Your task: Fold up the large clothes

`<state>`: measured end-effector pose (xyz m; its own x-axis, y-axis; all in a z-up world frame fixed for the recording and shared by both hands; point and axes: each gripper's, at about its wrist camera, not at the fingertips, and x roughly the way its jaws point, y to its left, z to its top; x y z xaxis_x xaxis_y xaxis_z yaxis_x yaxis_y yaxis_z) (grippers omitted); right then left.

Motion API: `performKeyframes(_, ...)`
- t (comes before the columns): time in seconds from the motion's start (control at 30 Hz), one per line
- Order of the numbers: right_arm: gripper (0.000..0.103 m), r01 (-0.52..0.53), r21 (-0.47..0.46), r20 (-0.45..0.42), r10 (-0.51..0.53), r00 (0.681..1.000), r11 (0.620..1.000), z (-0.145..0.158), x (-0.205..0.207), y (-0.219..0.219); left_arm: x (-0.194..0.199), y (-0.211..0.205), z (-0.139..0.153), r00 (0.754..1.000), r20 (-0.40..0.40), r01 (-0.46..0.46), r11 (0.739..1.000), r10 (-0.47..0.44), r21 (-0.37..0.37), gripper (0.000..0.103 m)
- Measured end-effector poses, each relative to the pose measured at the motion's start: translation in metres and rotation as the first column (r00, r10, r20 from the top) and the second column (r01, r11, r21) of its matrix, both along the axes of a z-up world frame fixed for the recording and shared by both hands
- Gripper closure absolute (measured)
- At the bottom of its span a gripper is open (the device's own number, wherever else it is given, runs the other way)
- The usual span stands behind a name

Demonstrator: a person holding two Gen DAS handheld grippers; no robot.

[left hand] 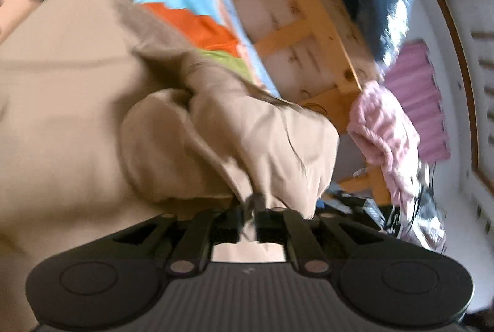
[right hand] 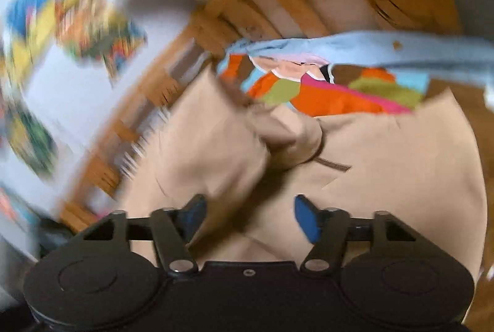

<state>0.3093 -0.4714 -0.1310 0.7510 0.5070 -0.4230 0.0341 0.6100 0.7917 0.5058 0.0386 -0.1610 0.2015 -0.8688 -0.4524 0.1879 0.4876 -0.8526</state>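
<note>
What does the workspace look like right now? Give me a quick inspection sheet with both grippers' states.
Surface: colourful patterned bedsheet under the garment.
Job's things: tan garment spread out, one part bunched and lifted towards the left gripper.
Clutter: pink knitted item draped over the wooden bed frame.
Grippers: left gripper shut on a fold of the tan garment; right gripper open above the garment, its blue pads apart and gripping nothing.
Cables: dark cords hang below the pink item; blurred.
Surroundings: pink curtain and white wall; both views motion-blurred.
</note>
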Motion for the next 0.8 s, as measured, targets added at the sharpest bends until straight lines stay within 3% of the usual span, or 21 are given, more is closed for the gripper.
performKeyframes(0.03, 0.019, 0.027, 0.057, -0.005, -0.027, 1.000, 0.998, -0.002, 0.003, -0.004, 0.001, 0.005, -0.004, 0.999, -0.029, -0.034, 0.999, 0.033, -0.015, 0.080)
performKeyframes(0.13, 0.018, 0.073, 0.174, -0.051, -0.065, 0.997, 0.982, -0.006, 0.015, -0.009, -0.001, 0.024, -0.013, 0.986, -0.101, -0.138, 0.987, 0.129, -0.078, 0.059)
performKeyframes(0.27, 0.017, 0.080, 0.145, -0.080, -0.069, 0.994, 0.986, -0.010, 0.026, -0.002, 0.006, 0.035, -0.022, 0.953, -0.164, -0.261, 0.965, 0.255, -0.018, 0.057)
performKeyframes(0.3, 0.017, 0.083, 0.142, -0.085, -0.071, 0.994, 0.986, -0.012, 0.029, 0.000, 0.009, 0.036, -0.025, 0.938, -0.185, -0.295, 0.955, 0.291, 0.006, 0.060)
performKeyframes(0.33, 0.018, 0.089, 0.154, -0.093, -0.075, 0.993, 0.984, -0.015, 0.032, 0.002, 0.013, 0.036, -0.027, 0.928, -0.195, -0.318, 0.948, 0.317, 0.027, 0.072)
performKeyframes(0.37, 0.022, 0.094, 0.167, -0.097, -0.079, 0.992, 0.981, -0.018, 0.035, 0.004, 0.016, 0.032, -0.028, 0.921, -0.191, -0.335, 0.941, 0.339, 0.056, 0.093)
performKeyframes(0.4, 0.026, 0.096, 0.172, -0.095, -0.081, 0.992, 0.980, -0.021, 0.038, 0.006, 0.022, 0.027, -0.026, 0.920, -0.181, -0.336, 0.938, 0.347, 0.086, 0.101)
performKeyframes(0.43, 0.035, 0.100, 0.171, -0.093, -0.085, 0.992, 0.980, -0.022, 0.040, 0.009, 0.029, 0.020, -0.021, 0.926, -0.152, -0.330, 0.937, 0.345, 0.117, 0.103)
performKeyframes(0.5, 0.065, 0.111, 0.165, -0.066, -0.101, 0.993, 0.980, -0.018, 0.039, 0.013, 0.041, 0.006, -0.003, 0.944, -0.044, -0.317, 0.934, 0.328, 0.163, 0.103)
performKeyframes(0.57, 0.087, 0.148, 0.037, 0.003, -0.149, 0.989, 0.988, 0.002, 0.028, 0.021, 0.052, -0.006, 0.019, 0.950, 0.079, -0.313, 0.929, 0.303, 0.195, 0.103)
performKeyframes(0.63, 0.092, 0.144, -0.109, 0.067, -0.137, 0.988, 0.984, 0.023, 0.013, 0.039, 0.067, -0.018, 0.041, 0.942, 0.207, -0.310, 0.922, 0.264, 0.233, 0.103)
performKeyframes(0.7, 0.092, 0.097, -0.275, 0.099, -0.072, 0.992, 0.957, 0.034, -0.004, 0.071, 0.083, -0.027, 0.049, 0.935, 0.299, -0.286, 0.901, 0.188, 0.327, 0.103)
performKeyframes(0.73, 0.091, 0.064, -0.333, 0.094, -0.034, 0.995, 0.941, 0.033, -0.011, 0.086, 0.093, -0.035, 0.046, 0.940, 0.302, -0.273, 0.886, 0.162, 0.374, 0.103)
performKeyframes(0.8, 0.085, 0.014, -0.343, 0.057, 0.006, 0.998, 0.939, 0.025, -0.019, 0.102, 0.106, -0.033, 0.032, 0.950, 0.269, -0.264, 0.865, 0.157, 0.427, 0.103)
